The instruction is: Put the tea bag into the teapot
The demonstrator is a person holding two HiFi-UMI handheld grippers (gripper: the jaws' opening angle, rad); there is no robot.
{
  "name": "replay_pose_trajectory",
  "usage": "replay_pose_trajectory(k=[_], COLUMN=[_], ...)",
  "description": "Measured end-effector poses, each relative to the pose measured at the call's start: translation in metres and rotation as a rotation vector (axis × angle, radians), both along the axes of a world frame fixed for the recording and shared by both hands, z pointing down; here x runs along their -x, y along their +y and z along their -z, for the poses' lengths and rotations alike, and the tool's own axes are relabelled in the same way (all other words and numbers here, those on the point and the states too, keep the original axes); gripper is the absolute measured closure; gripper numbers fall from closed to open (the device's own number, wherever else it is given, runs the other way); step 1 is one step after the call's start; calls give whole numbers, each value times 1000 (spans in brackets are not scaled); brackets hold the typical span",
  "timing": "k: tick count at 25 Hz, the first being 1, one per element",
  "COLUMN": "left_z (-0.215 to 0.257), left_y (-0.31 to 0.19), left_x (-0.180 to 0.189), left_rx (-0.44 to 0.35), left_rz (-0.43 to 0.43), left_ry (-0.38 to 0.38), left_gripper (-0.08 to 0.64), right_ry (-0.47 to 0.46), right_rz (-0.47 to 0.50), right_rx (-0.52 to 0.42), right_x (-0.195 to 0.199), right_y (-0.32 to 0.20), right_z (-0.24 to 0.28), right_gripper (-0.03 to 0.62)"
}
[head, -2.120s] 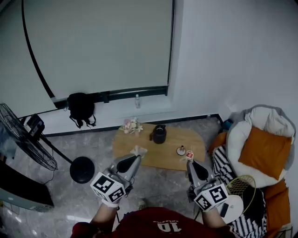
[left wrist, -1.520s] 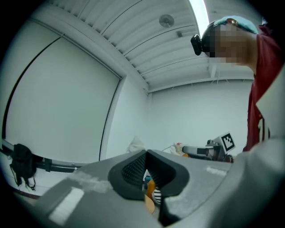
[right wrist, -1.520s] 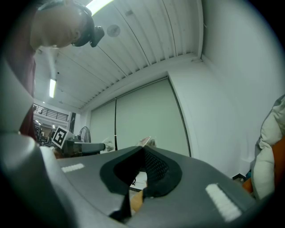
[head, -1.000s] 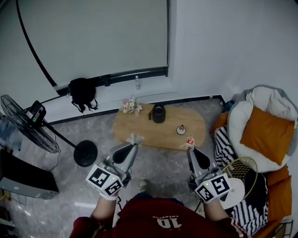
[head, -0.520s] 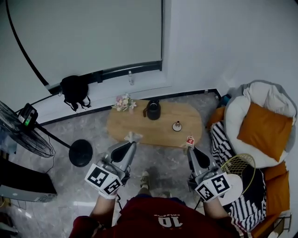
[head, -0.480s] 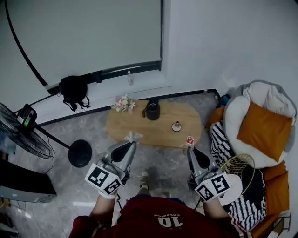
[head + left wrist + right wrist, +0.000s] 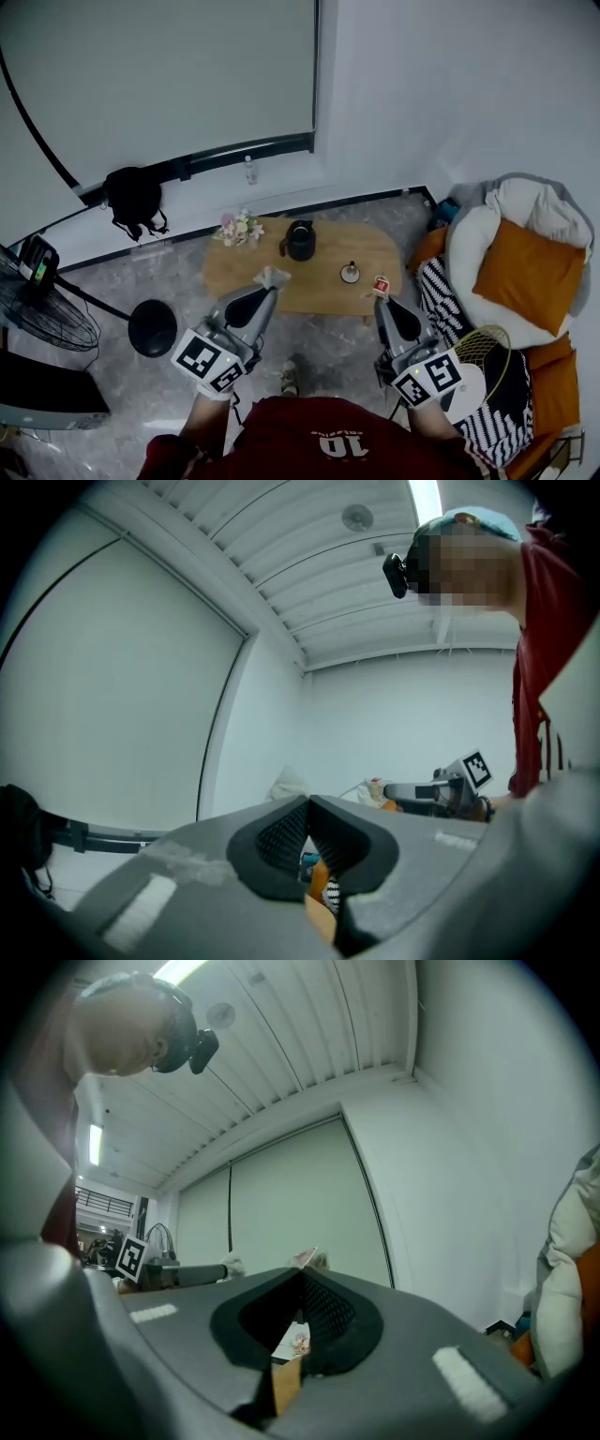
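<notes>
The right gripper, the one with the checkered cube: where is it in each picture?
Head view: lower right, the right gripper pinches a red-labelled tea bag; its marker cube is nearest the person.
Left gripper view: right of centre, pointing left.
Right gripper view: the gripper itself fills the bottom, shut.
Shared landmark: the big pale wall panel, top left in the head view, left in the left gripper view, centre in the right gripper view.

My own jaw bodies hide most of the pale scrap (image 7: 286, 782) pinched in my left gripper (image 7: 267, 288) and the red-marked tag (image 7: 381, 283) in my right gripper (image 7: 381, 296), and the small object (image 7: 350, 273) just beyond is too small to name.
</notes>
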State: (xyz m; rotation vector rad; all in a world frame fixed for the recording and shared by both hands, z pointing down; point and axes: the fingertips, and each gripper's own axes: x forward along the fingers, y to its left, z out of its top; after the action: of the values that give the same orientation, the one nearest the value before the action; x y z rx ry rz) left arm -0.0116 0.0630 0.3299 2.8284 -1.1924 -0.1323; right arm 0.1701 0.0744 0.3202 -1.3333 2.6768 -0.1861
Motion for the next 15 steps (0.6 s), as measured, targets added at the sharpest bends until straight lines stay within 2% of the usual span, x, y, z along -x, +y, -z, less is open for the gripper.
replay_pose_trajectory(k=[15], left_z=[-11], left_y=[-102], left_x=[67], left_rx=[28], left_rz=[-66], left_ry=[34], left_gripper=[557], right_ry=[23], right_rz=[-26], right_rx=[0], right_x=[75], right_y=[-96], right_z=[6], right_gripper=[591])
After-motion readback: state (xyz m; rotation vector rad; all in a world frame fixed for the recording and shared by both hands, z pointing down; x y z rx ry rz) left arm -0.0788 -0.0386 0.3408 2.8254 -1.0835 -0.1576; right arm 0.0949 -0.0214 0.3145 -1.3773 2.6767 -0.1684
